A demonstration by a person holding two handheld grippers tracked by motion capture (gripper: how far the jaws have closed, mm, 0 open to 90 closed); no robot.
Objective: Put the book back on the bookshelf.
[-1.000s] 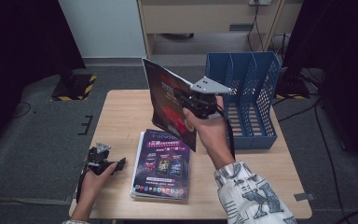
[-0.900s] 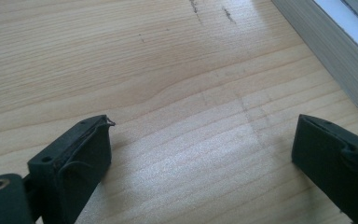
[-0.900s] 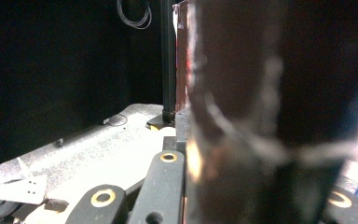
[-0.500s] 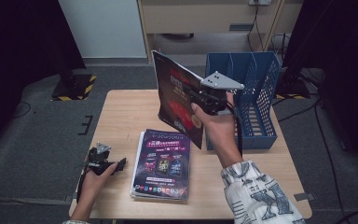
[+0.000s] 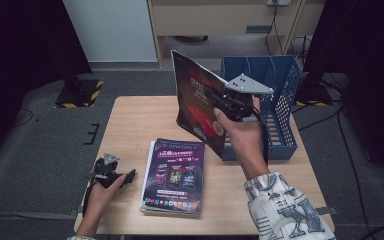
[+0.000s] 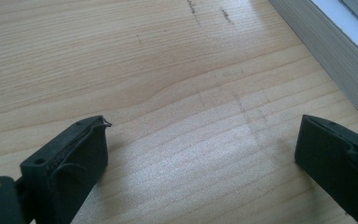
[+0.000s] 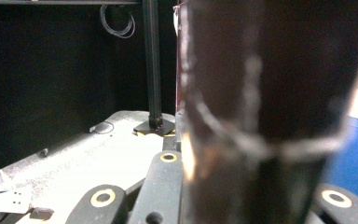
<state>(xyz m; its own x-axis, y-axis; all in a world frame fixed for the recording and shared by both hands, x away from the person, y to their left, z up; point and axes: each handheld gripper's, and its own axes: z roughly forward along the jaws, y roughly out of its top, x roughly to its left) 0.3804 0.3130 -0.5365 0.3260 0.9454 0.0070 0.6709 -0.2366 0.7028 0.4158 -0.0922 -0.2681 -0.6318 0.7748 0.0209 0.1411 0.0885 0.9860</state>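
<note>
The right gripper (image 5: 226, 102) is clamped on a thin, glossy dark-covered magazine (image 5: 196, 106), held upright in the air just beside the blue perforated plastic file rack (image 5: 282, 107).

Risk: the limp sheets may flex and catch on a rack divider, or slide out of a narrow edge grip if tilted.

The left gripper (image 5: 111, 172) rests with jaws apart on the pale wood-grain desk (image 6: 168, 70), near a flat stack of glossy magazines (image 5: 174, 175).
</note>
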